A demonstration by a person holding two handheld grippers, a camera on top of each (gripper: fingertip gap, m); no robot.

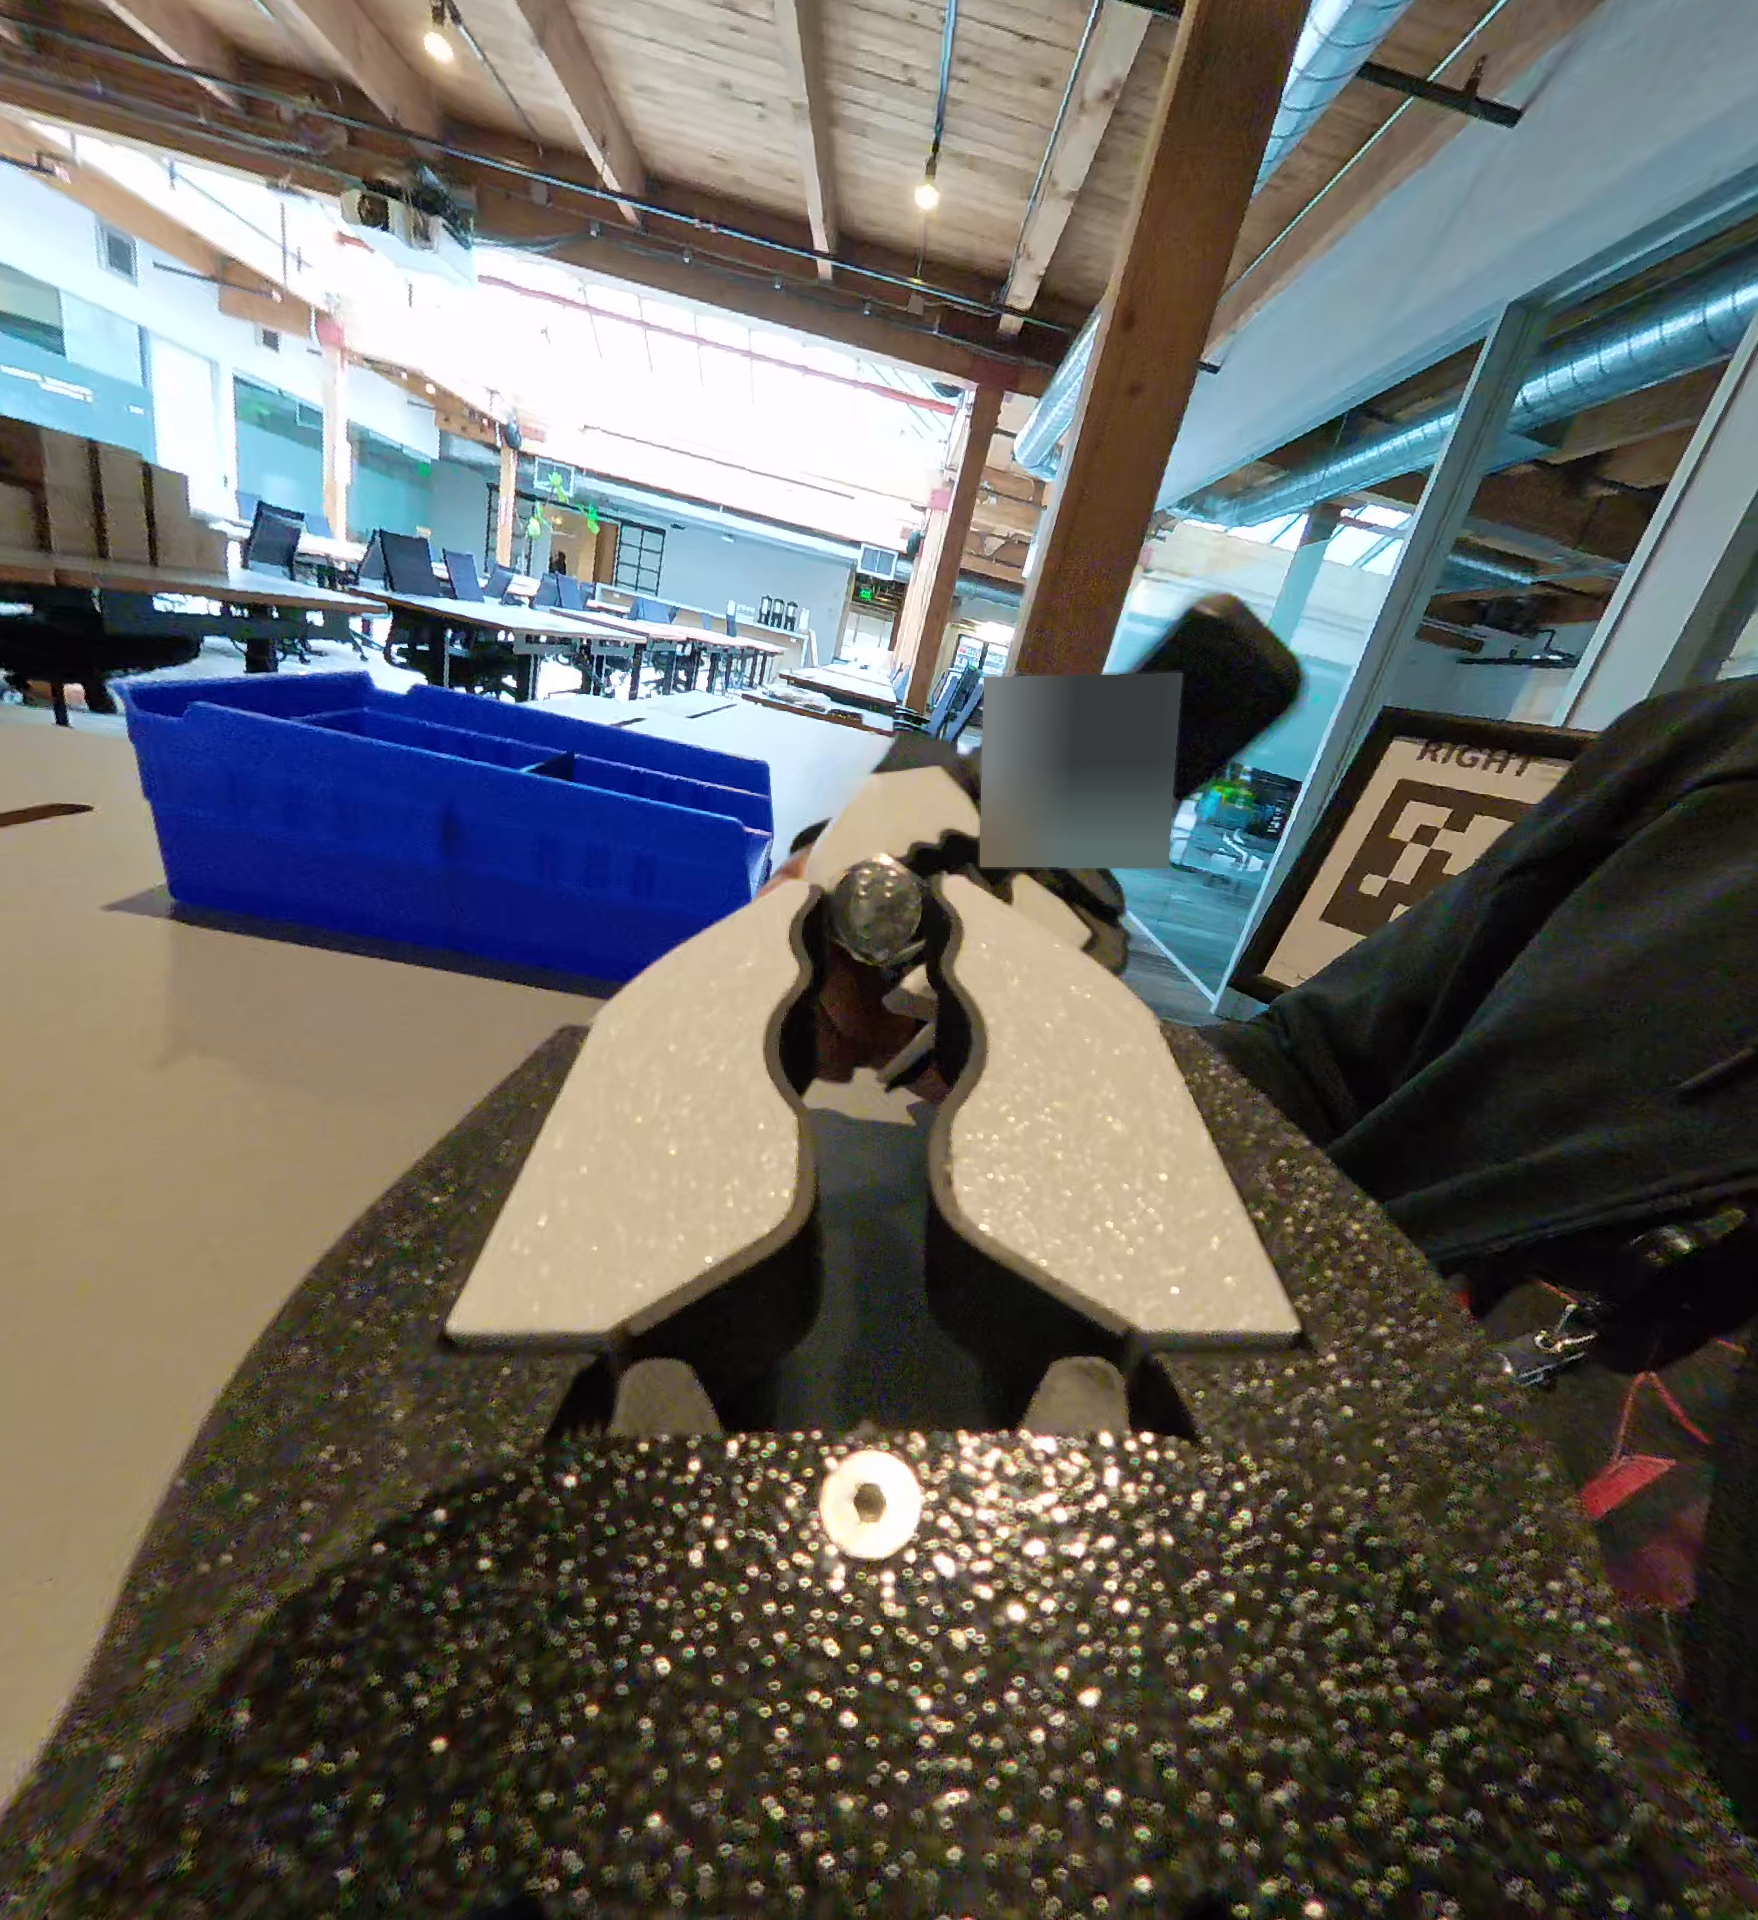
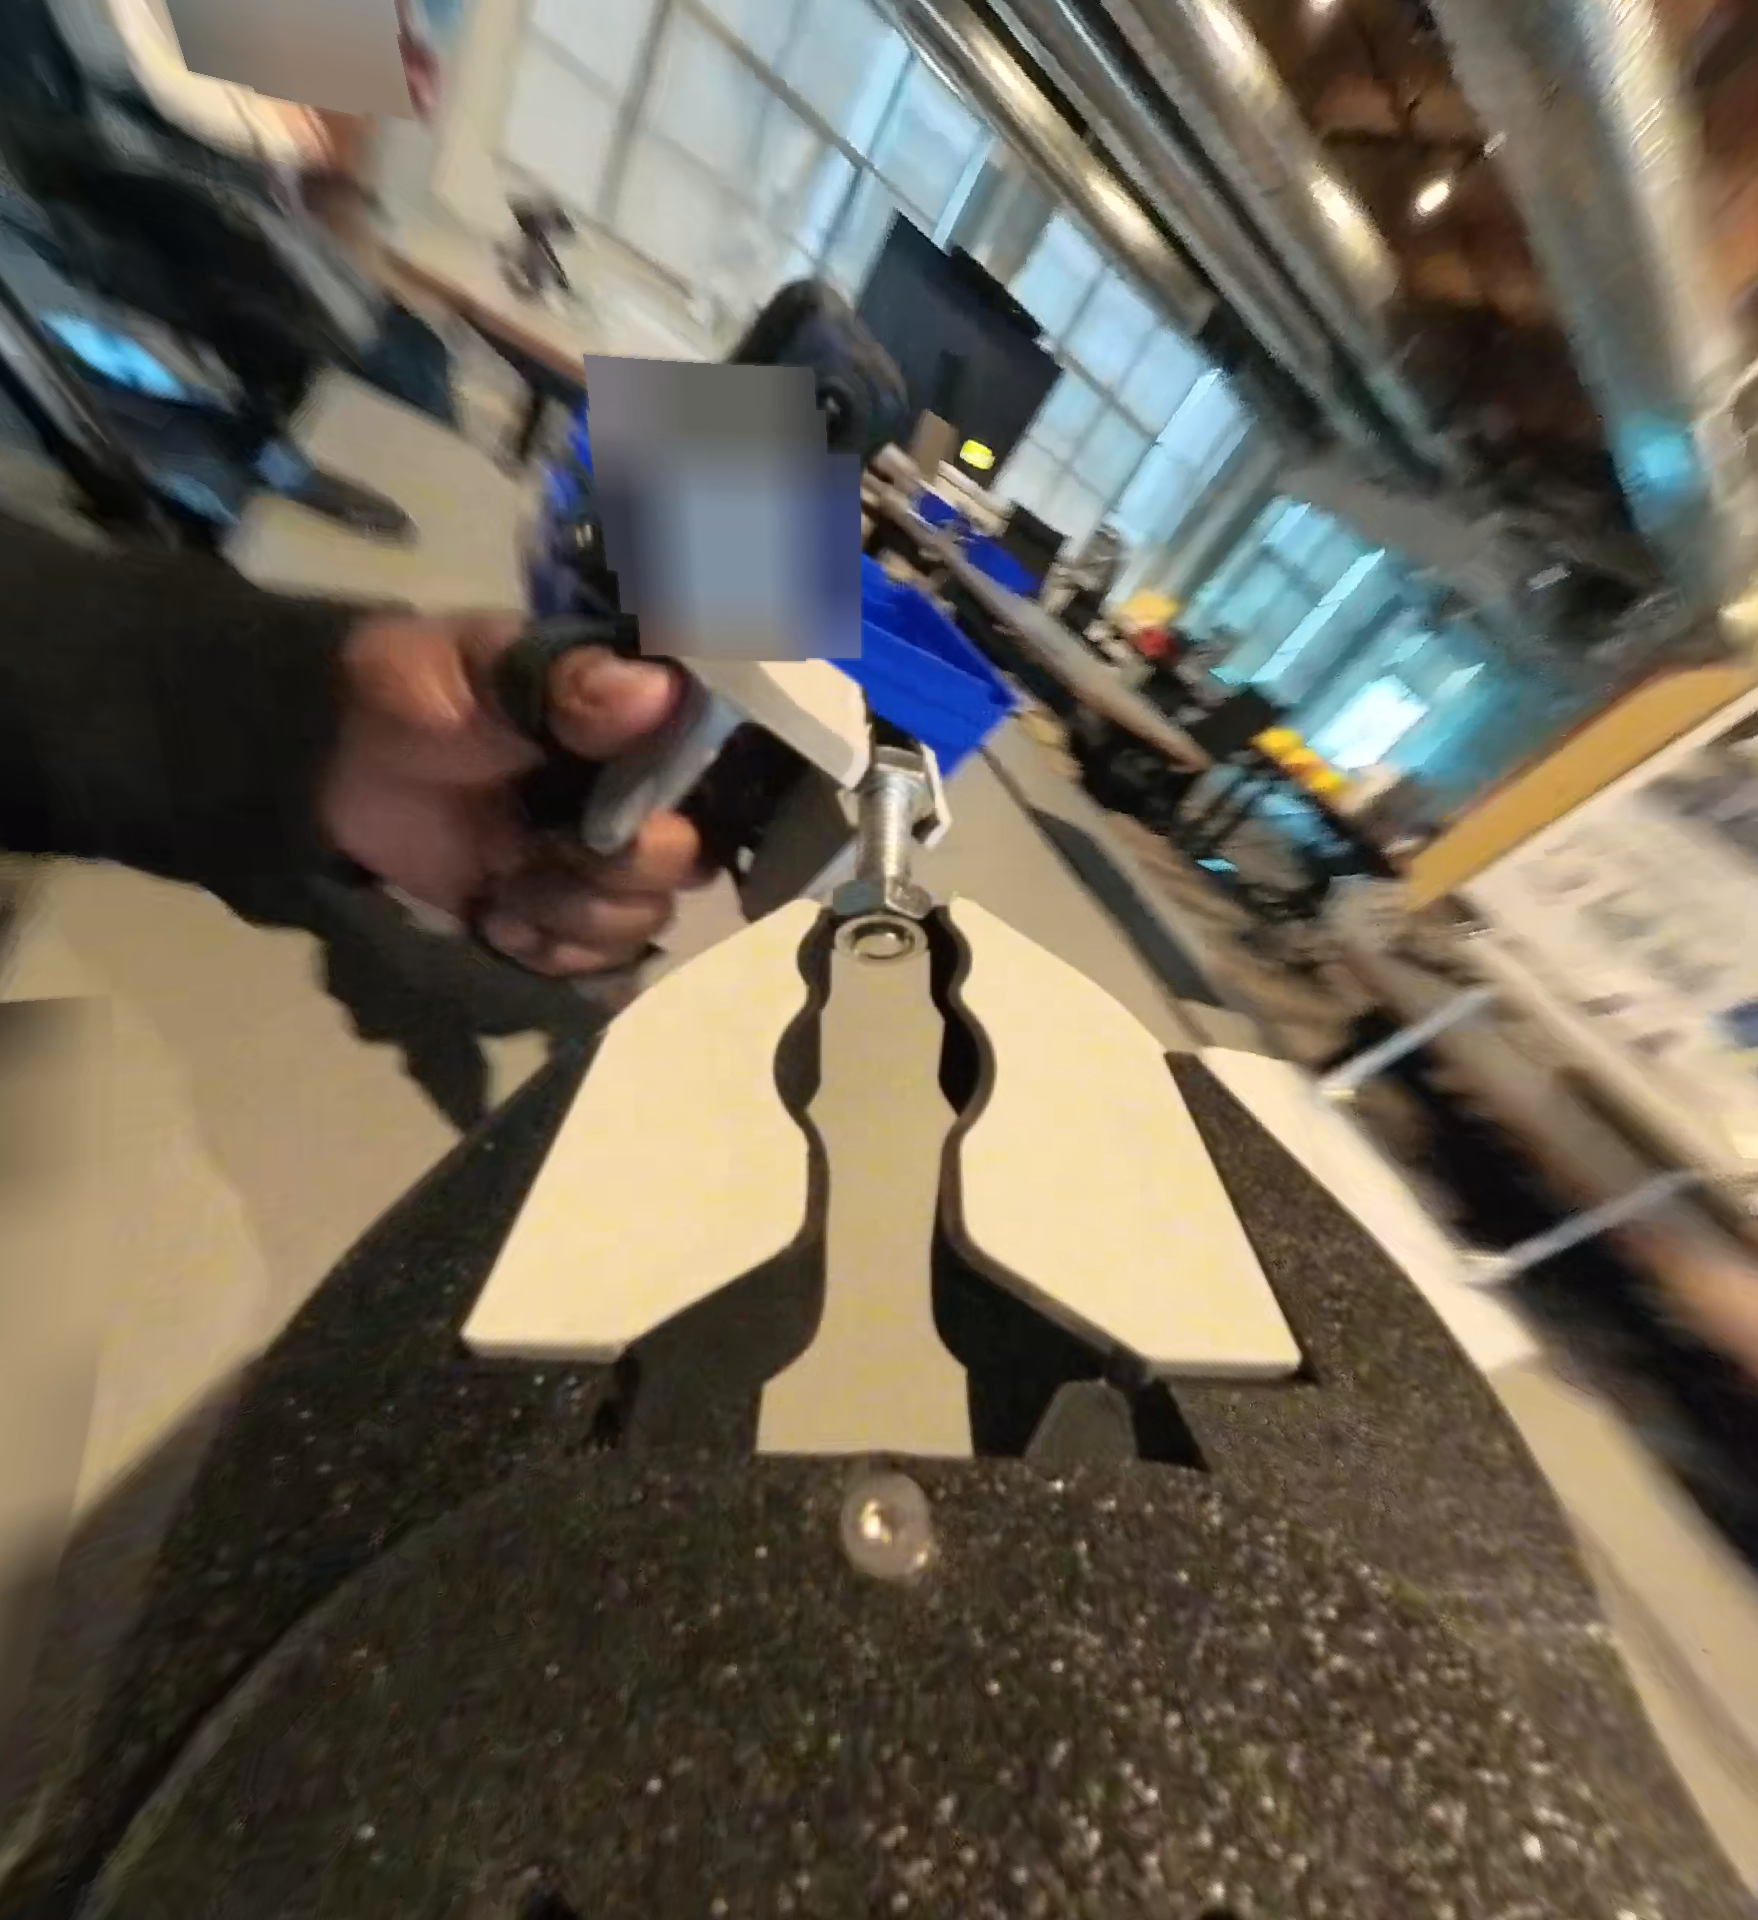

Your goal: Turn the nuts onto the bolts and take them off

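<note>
In the left wrist view my left gripper (image 1: 876, 902) is shut on the round silver head of a bolt (image 1: 873, 927), held in the air above the table. The right gripper's white fingers (image 1: 901, 821) show just behind it. In the right wrist view my right gripper (image 2: 877, 920) is shut on a hex nut (image 2: 870, 896) that sits at the end of the bolt's threaded shaft (image 2: 885, 821). The shaft runs away from me to the left gripper's white fingers (image 2: 802, 717), which a hand (image 2: 459, 769) in a black sleeve holds. The right view is blurred by motion.
A blue plastic bin (image 1: 439, 821) stands on the pale table (image 1: 127, 1091) to the left, behind the grippers; it also shows in the right wrist view (image 2: 927, 665). A black sleeve (image 1: 1540, 987) and a framed marker board (image 1: 1415, 852) fill the right side.
</note>
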